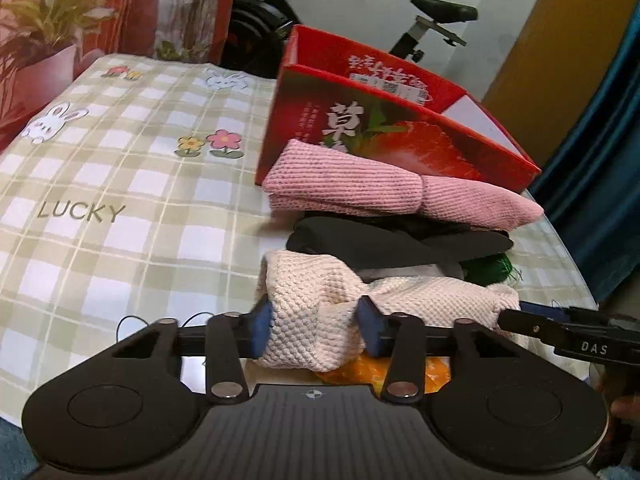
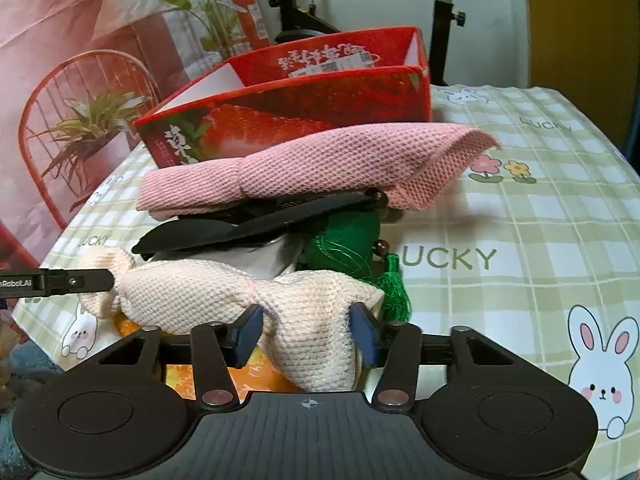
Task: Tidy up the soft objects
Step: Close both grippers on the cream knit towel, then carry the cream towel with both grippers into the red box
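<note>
Both claws grasp the cream cloth at its two ends

The left claw [image 1: 316, 326] and the right claw [image 2: 306, 334] each pinch the cream cloth [image 1: 320, 300] between blue pads. Beyond the claws lie a black item [image 1: 400, 236], a pink cloth [image 1: 360, 188] and a red box [image 1: 400, 136] on the checked surface [image 1: 120, 184].

A cream waffle-knit cloth [image 1: 320, 312] and pink ribbed cloth [image 1: 360, 184] before a red strawberry-print box [image 1: 384, 136], on a green-checked, rabbit-patterned tablecloth [image 1: 120, 184].
</note>
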Available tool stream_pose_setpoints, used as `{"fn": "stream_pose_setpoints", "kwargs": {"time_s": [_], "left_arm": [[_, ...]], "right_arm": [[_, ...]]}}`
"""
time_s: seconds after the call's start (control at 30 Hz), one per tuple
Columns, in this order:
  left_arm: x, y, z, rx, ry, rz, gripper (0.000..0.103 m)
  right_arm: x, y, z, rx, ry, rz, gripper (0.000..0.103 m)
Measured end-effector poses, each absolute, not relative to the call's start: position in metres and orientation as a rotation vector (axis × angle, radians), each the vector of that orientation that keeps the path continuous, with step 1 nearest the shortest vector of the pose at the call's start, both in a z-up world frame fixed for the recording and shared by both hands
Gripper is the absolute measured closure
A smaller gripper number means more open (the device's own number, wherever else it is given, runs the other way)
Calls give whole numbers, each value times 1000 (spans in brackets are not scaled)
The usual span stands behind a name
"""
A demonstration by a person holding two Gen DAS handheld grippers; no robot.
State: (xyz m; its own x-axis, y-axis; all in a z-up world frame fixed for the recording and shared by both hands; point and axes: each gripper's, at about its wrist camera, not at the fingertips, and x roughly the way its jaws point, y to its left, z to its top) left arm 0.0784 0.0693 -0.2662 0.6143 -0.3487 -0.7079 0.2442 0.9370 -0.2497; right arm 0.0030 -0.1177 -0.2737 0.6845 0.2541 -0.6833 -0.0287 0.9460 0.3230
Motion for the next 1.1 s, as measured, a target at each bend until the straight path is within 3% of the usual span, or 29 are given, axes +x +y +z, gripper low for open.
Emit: {"fn": "stream_pose_setpoints", "kwargs": {"time_s": [0.03,0.2,0.4,0.53,1.1], "left_arm": [[78,67,-266,-126,842,-352,69],[78,63,-267,-104,847,-357,71],[82,68,-273,-121,876,-348,70],[79,73,-265,-142,830,-342,98],[87,70,-157,-141,519,-396,98]], "right_arm": [[3,-116,-272,291,802,166,65],[2,-114,-269,280,792,182,79],[3,-114,-268,284,789,198,83],[1,-114,-265,292,773,206,87],[21,-142,-169,271,511,248,89]]}}
